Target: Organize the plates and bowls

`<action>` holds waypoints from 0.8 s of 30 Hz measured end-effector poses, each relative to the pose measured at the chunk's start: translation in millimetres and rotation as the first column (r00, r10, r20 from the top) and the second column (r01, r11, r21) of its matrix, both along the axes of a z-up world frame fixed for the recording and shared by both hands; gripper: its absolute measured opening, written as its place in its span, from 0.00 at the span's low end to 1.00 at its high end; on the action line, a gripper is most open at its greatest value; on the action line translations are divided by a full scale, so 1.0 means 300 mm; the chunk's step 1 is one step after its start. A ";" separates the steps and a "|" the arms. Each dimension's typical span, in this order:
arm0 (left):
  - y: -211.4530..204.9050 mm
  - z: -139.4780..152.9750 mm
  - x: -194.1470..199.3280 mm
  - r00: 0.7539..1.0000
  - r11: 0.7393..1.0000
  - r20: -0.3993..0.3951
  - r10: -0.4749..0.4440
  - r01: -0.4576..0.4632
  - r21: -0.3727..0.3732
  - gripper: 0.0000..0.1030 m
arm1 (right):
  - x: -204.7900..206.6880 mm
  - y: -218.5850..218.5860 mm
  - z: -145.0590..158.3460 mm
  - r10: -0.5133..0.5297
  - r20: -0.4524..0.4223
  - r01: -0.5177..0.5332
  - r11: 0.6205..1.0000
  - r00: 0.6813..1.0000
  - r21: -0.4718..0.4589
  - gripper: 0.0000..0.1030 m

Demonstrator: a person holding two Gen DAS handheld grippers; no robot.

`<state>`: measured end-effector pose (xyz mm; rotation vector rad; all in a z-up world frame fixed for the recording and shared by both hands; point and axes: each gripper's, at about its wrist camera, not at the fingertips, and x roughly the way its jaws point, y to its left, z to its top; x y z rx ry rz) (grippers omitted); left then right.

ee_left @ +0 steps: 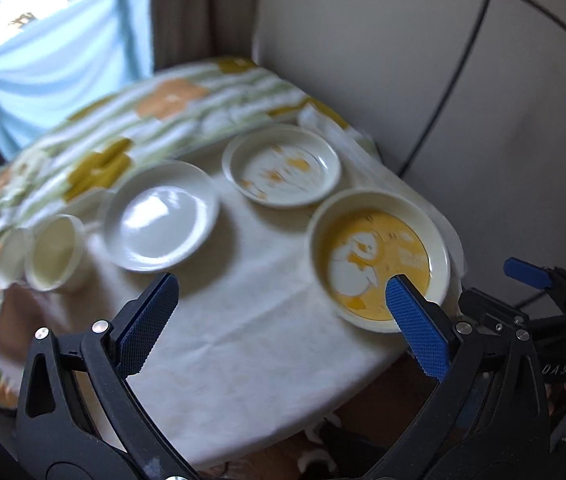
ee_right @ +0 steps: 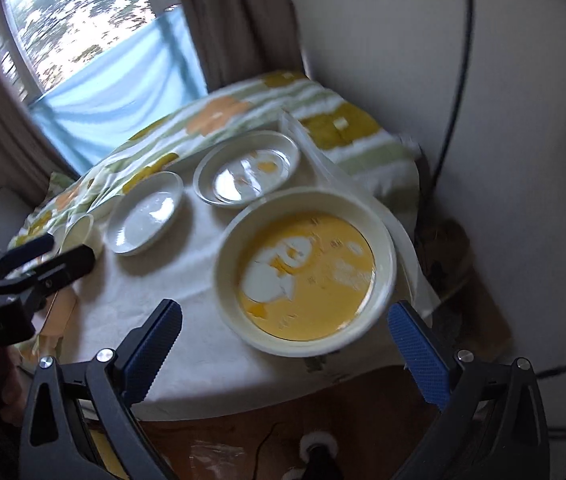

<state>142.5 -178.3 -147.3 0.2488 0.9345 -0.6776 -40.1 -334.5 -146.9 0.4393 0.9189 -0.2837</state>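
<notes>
A cream bowl with a yellow picture bottom (ee_left: 379,264) sits at the table's near right; it also shows large in the right wrist view (ee_right: 307,272). Behind it lies a white plate with a faded orange picture (ee_left: 283,168) (ee_right: 249,172). A plain white plate (ee_left: 161,216) (ee_right: 145,214) lies to the left, and two cream cups (ee_left: 57,252) (ee_right: 79,234) stand further left. My left gripper (ee_left: 283,304) is open above the bare cloth. My right gripper (ee_right: 283,328) is open, in front of the yellow bowl, and shows at the right edge of the left wrist view (ee_left: 539,280).
The round table has a white cloth (ee_left: 243,340) and a flowered green and orange cloth (ee_left: 123,128) at the back. A wall and black cables (ee_left: 443,100) stand to the right. A window with curtains (ee_right: 95,40) is behind. The table's front edge is close below the grippers.
</notes>
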 end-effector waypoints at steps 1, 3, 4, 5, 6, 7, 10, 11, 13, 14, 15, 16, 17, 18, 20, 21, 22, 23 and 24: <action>-0.037 -0.041 0.019 0.999 1.000 -0.027 -0.021 0.021 0.005 0.99 | -0.001 -0.033 -0.036 -0.015 -0.012 0.016 0.999 1.000 0.033 0.99; -0.104 -0.131 0.062 0.994 0.998 -0.092 -0.055 0.058 0.026 0.99 | 0.002 -0.095 -0.108 -0.041 -0.033 0.043 0.995 0.999 0.094 0.91; -0.129 -0.171 0.079 0.990 0.997 -0.122 -0.068 0.072 0.031 0.98 | 0.005 -0.123 -0.140 -0.050 -0.044 0.055 0.991 0.998 0.122 0.85; -0.160 -0.216 0.103 0.984 0.996 -0.158 -0.079 0.086 0.037 0.95 | 0.003 -0.145 -0.161 -0.056 -0.047 0.062 0.987 0.997 0.148 0.81; -0.181 -0.251 0.119 0.978 0.994 -0.191 -0.089 0.098 0.038 0.94 | 0.006 -0.168 -0.185 -0.060 -0.048 0.068 0.982 0.997 0.176 0.79; -0.200 -0.285 0.136 0.970 0.993 -0.223 -0.097 0.108 0.038 0.90 | 0.009 -0.184 -0.202 -0.063 -0.050 0.071 0.978 0.997 0.197 0.73; -0.243 -0.379 0.182 0.950 0.992 -0.299 -0.093 0.114 0.054 0.78 | 0.032 -0.224 -0.245 -0.051 -0.057 0.063 0.969 0.997 0.240 0.62; -0.245 -0.401 0.195 0.943 0.992 -0.321 -0.092 0.115 0.054 0.77 | 0.040 -0.234 -0.254 -0.046 -0.059 0.059 0.967 0.997 0.247 0.59; -0.258 -0.423 0.210 0.936 0.992 -0.339 -0.091 0.114 0.049 0.76 | 0.059 -0.255 -0.268 -0.036 -0.057 0.050 0.964 0.998 0.261 0.55; -0.264 -0.432 0.215 0.933 0.992 -0.347 -0.094 0.117 0.046 0.69 | 0.067 -0.265 -0.276 -0.034 -0.057 0.048 0.963 0.998 0.265 0.52; -0.272 -0.441 0.218 0.929 0.991 -0.356 -0.098 0.122 0.046 0.57 | 0.078 -0.278 -0.285 -0.033 -0.058 0.048 0.962 0.998 0.270 0.51; -0.284 -0.453 0.223 0.925 0.991 -0.366 -0.100 0.127 0.050 0.52 | 0.083 -0.287 -0.291 -0.034 -0.059 0.049 0.961 0.998 0.274 0.48; -0.291 -0.469 0.237 0.921 0.990 -0.377 -0.101 0.132 0.058 0.46 | 0.088 -0.295 -0.295 -0.036 -0.060 0.051 0.959 0.998 0.278 0.44; -0.293 -0.472 0.240 0.920 0.990 -0.380 -0.098 0.130 0.059 0.43 | 0.091 -0.302 -0.298 -0.036 -0.062 0.053 0.958 0.997 0.283 0.42; -0.286 -0.462 0.242 0.920 0.991 -0.381 -0.093 0.121 0.049 0.39 | 0.104 -0.322 -0.315 -0.037 -0.072 0.056 0.958 0.997 0.282 0.31; -0.289 -0.463 0.242 0.918 0.991 -0.385 -0.092 0.120 0.050 0.31 | 0.105 -0.325 -0.321 -0.036 -0.077 0.056 0.958 0.996 0.282 0.29; -0.294 -0.467 0.243 0.917 0.991 -0.387 -0.093 0.124 0.054 0.28 | 0.110 -0.334 -0.330 -0.036 -0.081 0.058 0.955 0.996 0.290 0.26; -0.294 -0.468 0.240 0.916 0.989 -0.390 -0.096 0.130 0.063 0.24 | 0.107 -0.339 -0.335 -0.037 -0.084 0.060 0.953 0.996 0.297 0.22; -0.295 -0.472 0.239 0.916 0.988 -0.390 -0.094 0.134 0.076 0.21 | 0.106 -0.341 -0.339 -0.038 -0.088 0.063 0.952 0.995 0.300 0.20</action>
